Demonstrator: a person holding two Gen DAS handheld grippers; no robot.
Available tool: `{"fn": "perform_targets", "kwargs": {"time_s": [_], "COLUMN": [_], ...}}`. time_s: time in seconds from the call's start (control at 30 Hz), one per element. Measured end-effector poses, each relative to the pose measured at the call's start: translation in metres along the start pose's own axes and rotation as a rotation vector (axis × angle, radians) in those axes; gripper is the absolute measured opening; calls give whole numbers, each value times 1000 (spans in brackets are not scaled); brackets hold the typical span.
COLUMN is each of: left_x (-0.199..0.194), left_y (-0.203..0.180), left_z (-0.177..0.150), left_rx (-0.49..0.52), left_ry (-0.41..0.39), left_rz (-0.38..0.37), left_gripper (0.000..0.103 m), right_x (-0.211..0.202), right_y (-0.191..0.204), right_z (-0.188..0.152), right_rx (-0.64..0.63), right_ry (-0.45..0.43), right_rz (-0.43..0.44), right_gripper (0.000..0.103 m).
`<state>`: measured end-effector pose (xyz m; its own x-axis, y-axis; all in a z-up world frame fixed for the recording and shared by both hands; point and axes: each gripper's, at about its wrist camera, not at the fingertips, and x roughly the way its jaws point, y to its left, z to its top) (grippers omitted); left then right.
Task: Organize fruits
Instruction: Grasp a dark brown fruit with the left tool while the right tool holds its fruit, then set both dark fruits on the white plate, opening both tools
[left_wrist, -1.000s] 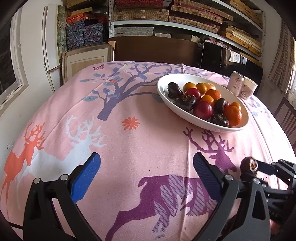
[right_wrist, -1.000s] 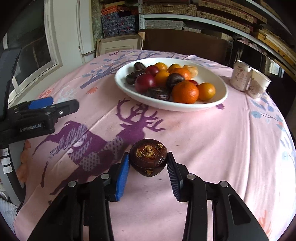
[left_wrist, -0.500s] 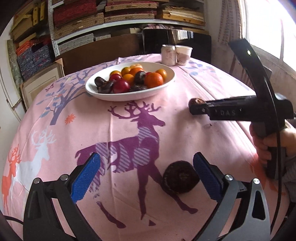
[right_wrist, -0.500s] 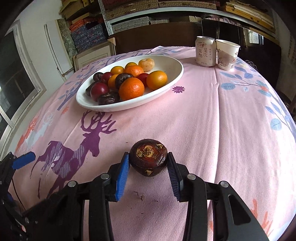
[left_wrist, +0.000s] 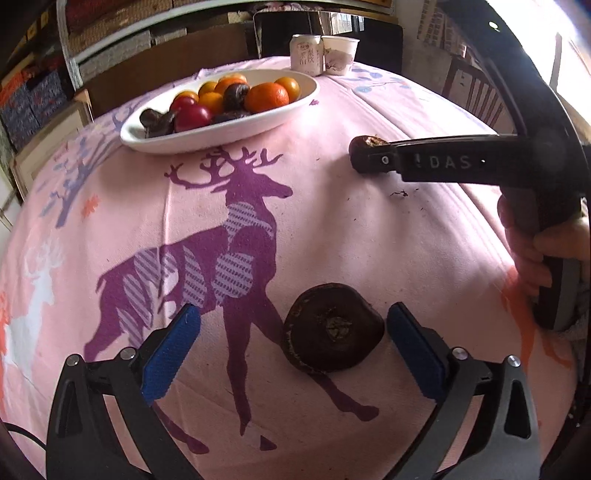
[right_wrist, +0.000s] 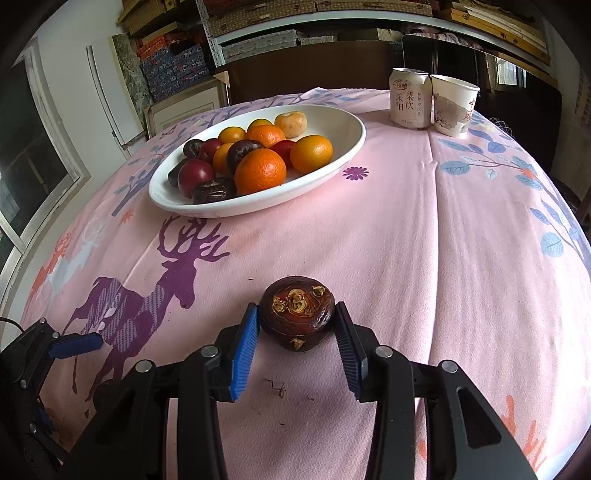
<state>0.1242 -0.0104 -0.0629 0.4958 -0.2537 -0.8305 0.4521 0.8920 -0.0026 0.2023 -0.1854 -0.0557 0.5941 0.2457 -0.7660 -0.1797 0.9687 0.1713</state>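
Observation:
A white oval bowl (right_wrist: 343, 122) holds oranges, red plums and dark fruits on the pink deer tablecloth; it also shows in the left wrist view (left_wrist: 221, 137). My right gripper (right_wrist: 297, 334) is shut on a dark brown water chestnut (right_wrist: 297, 312), seen from the side in the left wrist view (left_wrist: 365, 155). My left gripper (left_wrist: 293, 338) is open, its blue pads either side of another dark water chestnut (left_wrist: 332, 334) lying on the cloth, closer to the right pad.
A drink can (right_wrist: 410, 98) and a paper cup (right_wrist: 454, 105) stand at the far side of the table, right of the bowl. Shelves with boxes line the back wall. Small crumbs (right_wrist: 277, 387) lie on the cloth.
My left gripper has swung right and closed in on the loose water chestnut, which now lies between its pads. My right gripper keeps its chestnut and has moved slightly toward the bowl.

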Motion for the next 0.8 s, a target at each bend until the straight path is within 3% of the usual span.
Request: {"fn": "perform_targets", "kwargs": {"time_s": [0.2, 0.23, 0.27, 0.3, 0.33, 0.4, 0.53, 0.8], "left_x": [-2, -3, -6, -11, -14, -17, -22, -36], "left_y": [-6, -7, -9, -13, -18, -28, -21, 29], "left_z": [-3, -4, -4, -5, -6, -9, -10, 36], "left_rx": [9, 11, 21, 38, 55, 89, 49, -77], "left_ry": [-6, -11, -21, -35, -41, -47, -48, -201], "left_rz": [25, 23, 9, 3, -7, 26, -34, 32], "left_gripper": [99, 95, 77, 67, 44, 45, 44, 44], "right_x": [0, 0, 0, 0, 0, 0, -1, -13], "right_y": [1, 1, 0, 0, 1, 1, -1, -3], "right_z": [0, 0, 0, 0, 0, 0, 0, 3], "right_rx": [-4, -5, -5, -5, -5, -5, 8, 24], "right_ry": [-1, -2, -2, -2, -1, -1, -4, -66], "right_rz": [-4, -5, -5, -4, -5, -5, 3, 16], "right_gripper": [43, 43, 43, 43, 43, 43, 42, 41]}}
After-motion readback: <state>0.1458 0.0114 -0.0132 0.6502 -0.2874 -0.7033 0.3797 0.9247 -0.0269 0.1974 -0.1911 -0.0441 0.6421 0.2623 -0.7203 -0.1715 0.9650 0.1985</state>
